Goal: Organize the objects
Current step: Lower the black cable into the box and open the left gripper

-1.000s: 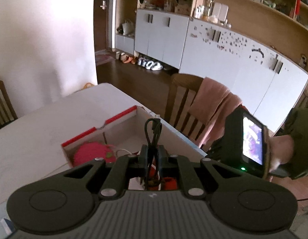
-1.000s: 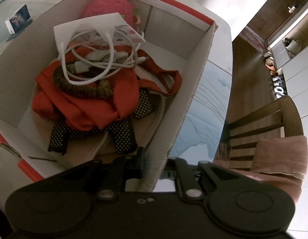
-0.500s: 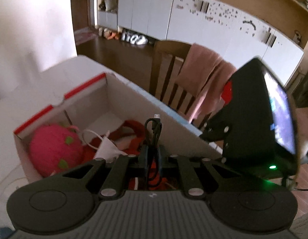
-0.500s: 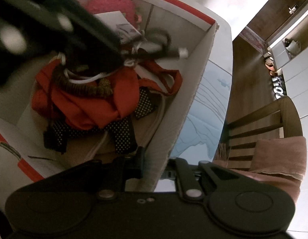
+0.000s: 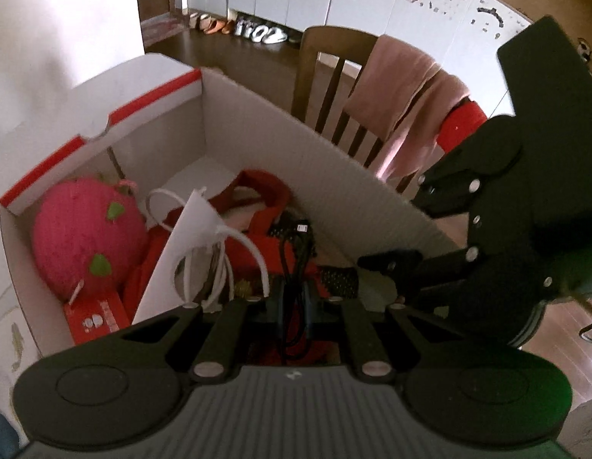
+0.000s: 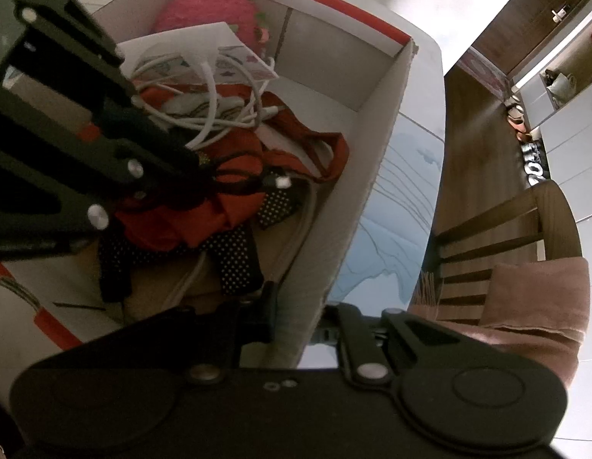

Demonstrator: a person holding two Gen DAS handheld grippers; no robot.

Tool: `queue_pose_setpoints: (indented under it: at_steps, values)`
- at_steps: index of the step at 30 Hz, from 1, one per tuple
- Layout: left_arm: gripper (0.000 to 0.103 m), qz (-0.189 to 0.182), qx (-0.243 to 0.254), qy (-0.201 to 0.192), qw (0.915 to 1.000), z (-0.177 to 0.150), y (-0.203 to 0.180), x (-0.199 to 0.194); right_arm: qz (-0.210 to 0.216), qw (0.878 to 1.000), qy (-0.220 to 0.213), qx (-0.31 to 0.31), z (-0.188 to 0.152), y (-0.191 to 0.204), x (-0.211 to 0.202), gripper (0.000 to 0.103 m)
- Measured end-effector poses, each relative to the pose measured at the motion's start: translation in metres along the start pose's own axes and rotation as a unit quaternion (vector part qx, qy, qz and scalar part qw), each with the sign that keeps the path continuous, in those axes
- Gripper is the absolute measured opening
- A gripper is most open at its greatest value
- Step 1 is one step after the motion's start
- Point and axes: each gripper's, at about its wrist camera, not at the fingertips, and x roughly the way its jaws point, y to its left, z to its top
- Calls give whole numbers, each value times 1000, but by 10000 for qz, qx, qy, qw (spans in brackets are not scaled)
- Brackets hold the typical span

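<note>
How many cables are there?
2: a white cable coiled on the paper in the box, and a black cable held by the left tool. More may hide underneath.

One cardboard box [image 5: 257, 126] fills the centre of the left wrist view, and inside it sit one pink strawberry plush [image 5: 85, 244] at the left, one white cable [image 5: 219, 264], one black cable [image 5: 296, 260] and one red cloth bag [image 5: 265, 199]. One wooden chair [image 5: 326, 76] stands at upper right, carrying one pink towel [image 5: 403, 88].

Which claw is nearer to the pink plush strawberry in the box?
Left. The left claw, gripping a black cable, is inside the box beside the plush strawberry; the right claw clamps the box wall opposite.
</note>
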Motion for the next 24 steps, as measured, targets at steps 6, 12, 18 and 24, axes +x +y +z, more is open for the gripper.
queue_pose_setpoints:
  at_steps: [6, 12, 18, 24]
  values:
    - [17, -6, 31, -48, 10000, -4, 0, -4, 0, 10000, 0, -2, 0, 0, 0, 11]
    - [67, 43, 16, -205, 9998, -10, -1, -8, 3, 10000, 1, -5, 0, 0, 0, 11]
    - [67, -80, -64, -390, 9992, -15, -1, -23, 3, 10000, 1, -4, 0, 0, 0, 11]
    - [67, -154, -204, -698, 9972, -22, 0, -50, 2, 10000, 3, -2, 0, 0, 0, 11]
